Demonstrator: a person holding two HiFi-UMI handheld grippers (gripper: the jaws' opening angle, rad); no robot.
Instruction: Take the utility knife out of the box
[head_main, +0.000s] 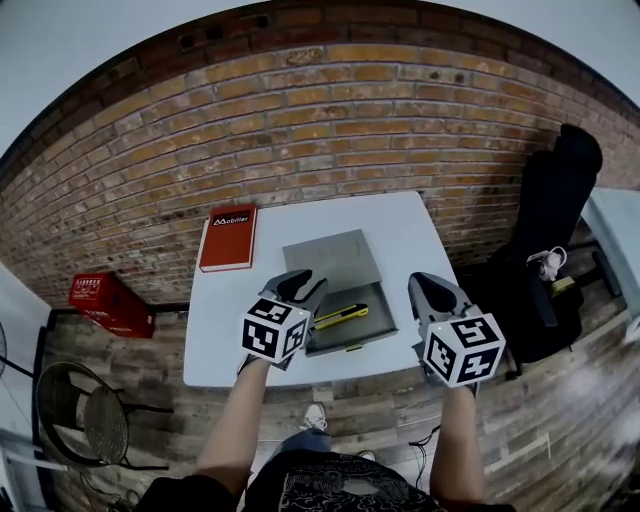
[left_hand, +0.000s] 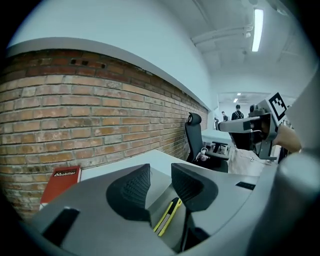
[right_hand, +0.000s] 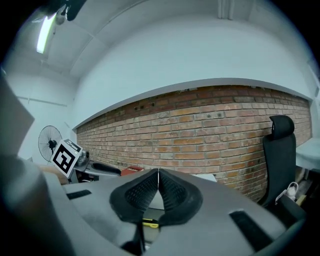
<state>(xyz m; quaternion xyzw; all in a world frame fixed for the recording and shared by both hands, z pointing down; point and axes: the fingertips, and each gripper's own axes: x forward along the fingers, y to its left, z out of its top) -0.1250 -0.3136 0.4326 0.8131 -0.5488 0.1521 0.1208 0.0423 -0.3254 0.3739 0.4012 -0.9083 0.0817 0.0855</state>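
Brick wall backs the white desk (head_main: 400, 230), which carries a red book (head_main: 228, 238) and the grey box (head_main: 386, 312), its lid (head_main: 330, 258) laid open just behind it. We note that the box is already open, so access is complete; extraction is not. The utility knife (head_main: 341, 316), yellow and black, lies inside the box, and neither tool touches it. Our left gripper (head_main: 305, 285) hovers at the left edge of the box with its jaws moderately apart and nothing between the pads; the knife shows beyond the gap, lower down. Our right gripper (head_main: 428, 290) hangs to the right of the box, jaws pressed together and empty. We judge the remaining steps to be: lower the left jaws onto the knife, close on it, and lift it clear of the box.
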